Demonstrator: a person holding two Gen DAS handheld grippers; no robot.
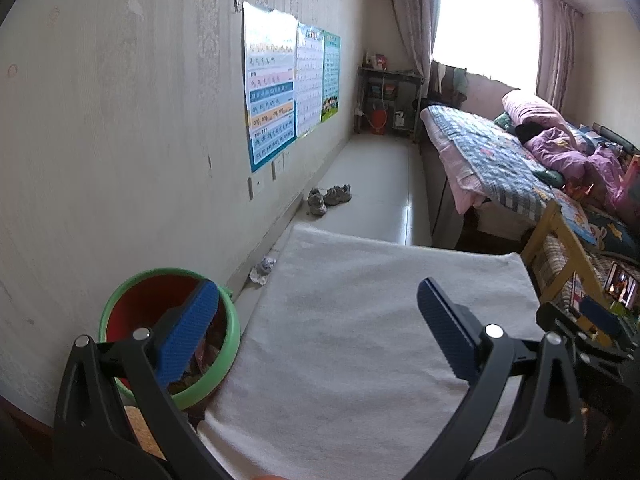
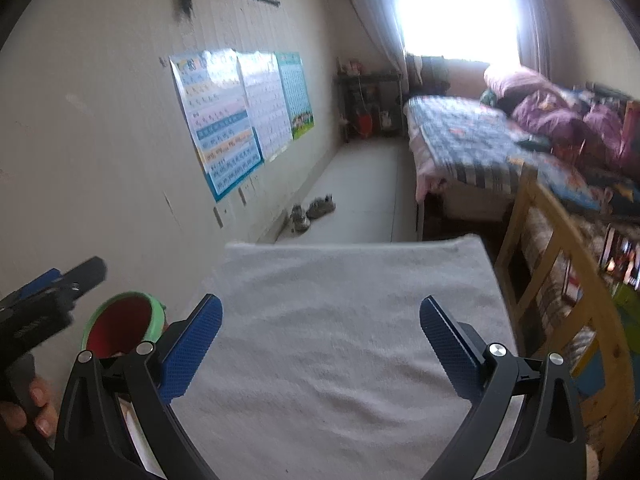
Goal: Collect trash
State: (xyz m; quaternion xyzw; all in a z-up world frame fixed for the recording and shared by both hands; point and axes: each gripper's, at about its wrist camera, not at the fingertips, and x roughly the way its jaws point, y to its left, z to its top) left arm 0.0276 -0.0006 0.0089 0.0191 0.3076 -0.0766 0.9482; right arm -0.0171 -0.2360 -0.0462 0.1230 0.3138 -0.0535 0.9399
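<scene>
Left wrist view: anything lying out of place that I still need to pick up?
Yes: a crumpled paper wad lies on the floor against the wall, beyond the green bin instead of in it. A pair of shoes sits farther along the wall.

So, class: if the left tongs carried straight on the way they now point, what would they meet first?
Probably the white towel covering the table. The left tongs stand open above it, angled slightly down toward its far half. The green-rimmed bin lies off to their left side. Depth is unclear.
</scene>
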